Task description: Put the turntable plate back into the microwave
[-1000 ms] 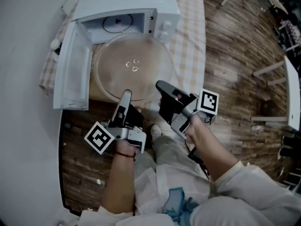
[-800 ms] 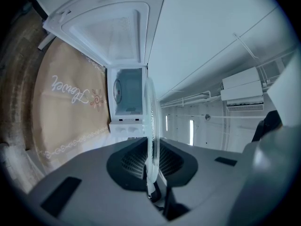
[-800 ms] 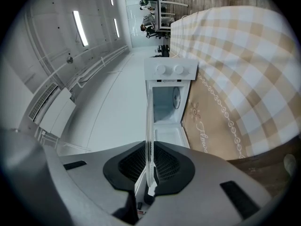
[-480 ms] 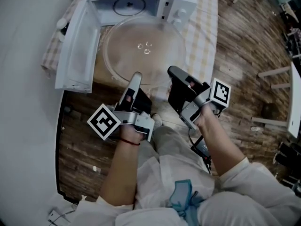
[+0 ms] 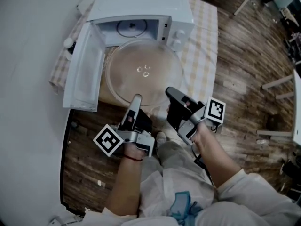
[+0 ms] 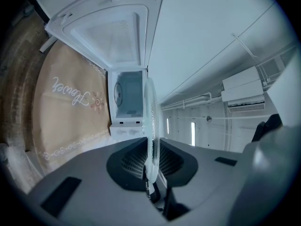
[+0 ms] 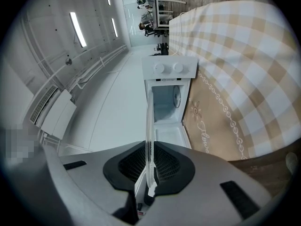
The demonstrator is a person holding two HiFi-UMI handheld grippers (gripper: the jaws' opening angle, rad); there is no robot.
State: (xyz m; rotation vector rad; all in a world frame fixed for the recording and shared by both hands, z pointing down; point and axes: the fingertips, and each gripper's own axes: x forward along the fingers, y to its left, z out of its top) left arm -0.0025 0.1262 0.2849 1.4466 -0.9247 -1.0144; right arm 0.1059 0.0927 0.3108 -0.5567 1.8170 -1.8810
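The clear glass turntable plate (image 5: 143, 72) is held level in front of the open white microwave (image 5: 141, 8). My left gripper (image 5: 136, 100) is shut on the plate's near rim at the left, and my right gripper (image 5: 171, 93) is shut on the near rim at the right. In the left gripper view the plate (image 6: 151, 126) runs edge-on between the jaws of the left gripper (image 6: 151, 166), toward the microwave cavity (image 6: 128, 94). The right gripper view shows the same plate edge (image 7: 149, 140) clamped in the right gripper (image 7: 151, 171), with the cavity (image 7: 165, 102) ahead.
The microwave door (image 5: 86, 76) hangs open to the left of the plate. The microwave stands on a table with a checked cloth (image 5: 204, 46). A roller ring (image 5: 131, 28) lies on the cavity floor. Wooden floor (image 5: 244, 79) and furniture legs lie to the right.
Both grippers and the plate sit slightly farther from the microwave opening in the picture than half a second ago; the head camera has shifted. The grip on the plate is unchanged.
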